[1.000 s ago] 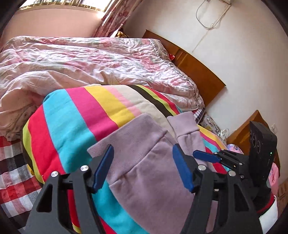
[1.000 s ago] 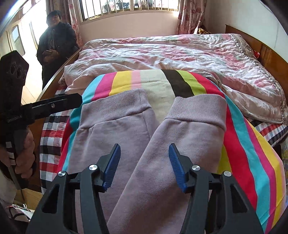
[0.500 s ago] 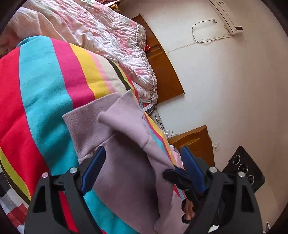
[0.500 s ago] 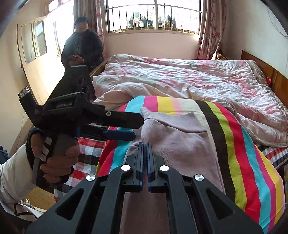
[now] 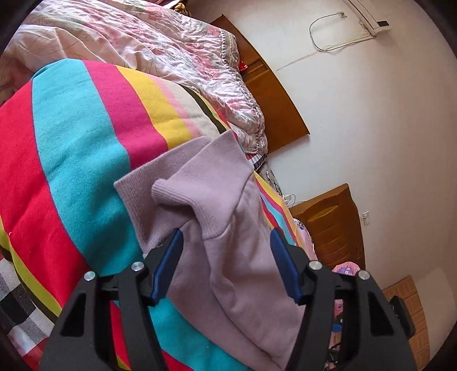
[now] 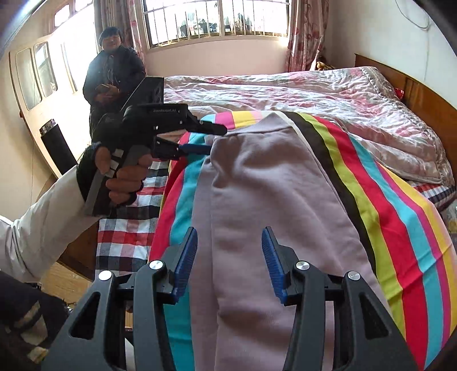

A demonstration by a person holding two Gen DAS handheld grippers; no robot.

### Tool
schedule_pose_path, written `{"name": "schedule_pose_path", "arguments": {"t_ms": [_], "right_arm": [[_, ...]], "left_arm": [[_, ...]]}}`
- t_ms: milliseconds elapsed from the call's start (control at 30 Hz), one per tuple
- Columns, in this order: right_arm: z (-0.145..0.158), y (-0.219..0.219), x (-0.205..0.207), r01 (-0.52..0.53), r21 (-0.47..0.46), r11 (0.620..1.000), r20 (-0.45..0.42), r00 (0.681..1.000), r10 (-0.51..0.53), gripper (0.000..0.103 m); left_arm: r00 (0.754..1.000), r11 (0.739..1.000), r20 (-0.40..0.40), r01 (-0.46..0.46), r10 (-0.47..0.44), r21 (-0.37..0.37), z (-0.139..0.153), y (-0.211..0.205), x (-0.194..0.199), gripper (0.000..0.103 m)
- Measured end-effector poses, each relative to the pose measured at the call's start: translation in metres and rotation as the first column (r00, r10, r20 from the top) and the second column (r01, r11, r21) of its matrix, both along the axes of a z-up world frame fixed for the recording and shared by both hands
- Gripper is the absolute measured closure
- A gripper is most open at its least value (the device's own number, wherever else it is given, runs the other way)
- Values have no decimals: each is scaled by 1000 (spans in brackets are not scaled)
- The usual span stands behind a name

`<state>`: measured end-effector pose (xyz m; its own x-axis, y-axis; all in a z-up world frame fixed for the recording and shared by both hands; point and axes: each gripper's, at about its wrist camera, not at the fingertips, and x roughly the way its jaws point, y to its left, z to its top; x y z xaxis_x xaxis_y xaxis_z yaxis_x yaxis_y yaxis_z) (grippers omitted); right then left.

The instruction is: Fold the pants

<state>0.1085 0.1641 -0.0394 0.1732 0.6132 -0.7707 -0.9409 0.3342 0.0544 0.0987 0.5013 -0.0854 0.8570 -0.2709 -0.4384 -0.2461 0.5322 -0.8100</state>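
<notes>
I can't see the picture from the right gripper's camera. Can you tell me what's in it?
Lilac pants lie folded lengthwise on a rainbow-striped blanket on a bed, with the open right gripper above them. To the left, a hand holds the left gripper open at the pants' far end, and a person in dark clothes stands by the window.

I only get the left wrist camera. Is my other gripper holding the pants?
Observer: No. The right gripper hangs open over the pants and pinches nothing.
Child: Is anybody watching me?
Observer: Yes, a person in a dark coat stands near the window.
Child: Can you see my hand?
Observer: Yes, your left hand grips the handle of the left gripper, whose tips are at the far end of the pants.
</notes>
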Motion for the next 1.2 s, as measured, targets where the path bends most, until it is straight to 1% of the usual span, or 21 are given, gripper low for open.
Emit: {"name": "schedule_pose_path", "arguments": {"t_ms": [33, 67, 167, 233, 333, 400, 467, 533, 600, 633, 667, 700, 733, 867, 933, 967, 1000, 1067, 1100, 1133, 1200], "right_arm": [[-8, -14, -7, 24, -25, 999, -11, 1000, -24, 65], [-16, -25, -15, 47, -53, 998, -16, 999, -48, 71], [-36, -45, -35, 82, -100, 992, -29, 996, -85, 77], [-43, -49, -44, 97, -124, 987, -12, 995, -100, 78], [-49, -58, -57, 107, -166, 980, 38, 994, -102, 78], [-59, -61, -57, 127, -203, 971, 80, 990, -113, 78], [-63, -59, -58, 123, -217, 968, 119, 988, -99, 80], [-64, -57, -60, 128, -225, 966, 141, 985, -98, 80], [-66, -52, -70, 118, -253, 960, 204, 977, -66, 80], [-67, -51, -75, 111, -264, 958, 230, 972, -49, 80], [-68, -50, -79, 111, -274, 955, 266, 963, -35, 84], [-68, -50, -82, 121, -281, 952, 309, 951, -30, 96], [-64, -52, -82, 126, -271, 954, 330, 944, -31, 99], [-15, -68, -83, 143, -137, 980, 308, 947, -95, 100], [-1, -74, -88, 113, -103, 988, 264, 961, -83, 100], [-6, -73, -90, 100, -114, 988, 244, 967, -70, 100], [-17, -68, -92, 87, -148, 985, 236, 970, -50, 100], [-44, -58, -93, 60, -220, 974, 218, 976, -11, 100], [-56, -53, -94, 52, -242, 969, 203, 979, -2, 100], [-61, -51, -93, 51, -250, 967, 201, 980, 0, 100], [-57, -51, -92, 62, -235, 970, 193, 981, -16, 100]], "left_arm": [[1000, 1000, 4, 7, -7, -6, -1, 1, 2, 40], [1000, 1000, 3, 14, -14, -12, -1, 1, 6, 40], [999, 999, -27, 17, -18, -33, -9, 6, 20, 41], [999, 999, -39, 8, -10, -53, -16, 6, 23, 41], [999, 1000, -52, -2, 0, -27, -14, 4, 25, 41], [997, 1000, -73, -11, 11, 5, -14, 1, 25, 49], [996, 1000, -90, -16, 18, 27, -15, 2, 25, 64], [995, 1000, -94, -23, 25, 21, -17, 4, 23, 68], [995, 999, -97, -30, 33, 28, -17, 5, 22, 78], [995, 999, -93, -26, 29, 39, -15, 3, 21, 89], [995, 998, -91, -26, 32, 58, -11, 1, 21, 92], [995, 995, -92, -34, 43, 90, -5, -2, 21, 93], [995, 991, -86, -36, 47, 126, 3, -6, 20, 93], [999, 968, 22, -47, 43, 247, 57, -13, 10, 94], [998, 938, 45, -59, 47, 341, 72, -16, 0, 94], [998, 918, 4, -52, 55, 393, 67, -15, 0, 93], [997, 913, -51, -38, 64, 406, 53, -10, 4, 93], [988, 945, -138, -16, 65, 327, 13, 4, 8, 92], [983, 948, -169, -12, 69, 318, -1, 7, 8, 92], [983, 948, -171, -11, 69, 317, -9, 6, 7, 91], [986, 947, -151, -21, 73, 320, -13, 7, 2, 88]]}}
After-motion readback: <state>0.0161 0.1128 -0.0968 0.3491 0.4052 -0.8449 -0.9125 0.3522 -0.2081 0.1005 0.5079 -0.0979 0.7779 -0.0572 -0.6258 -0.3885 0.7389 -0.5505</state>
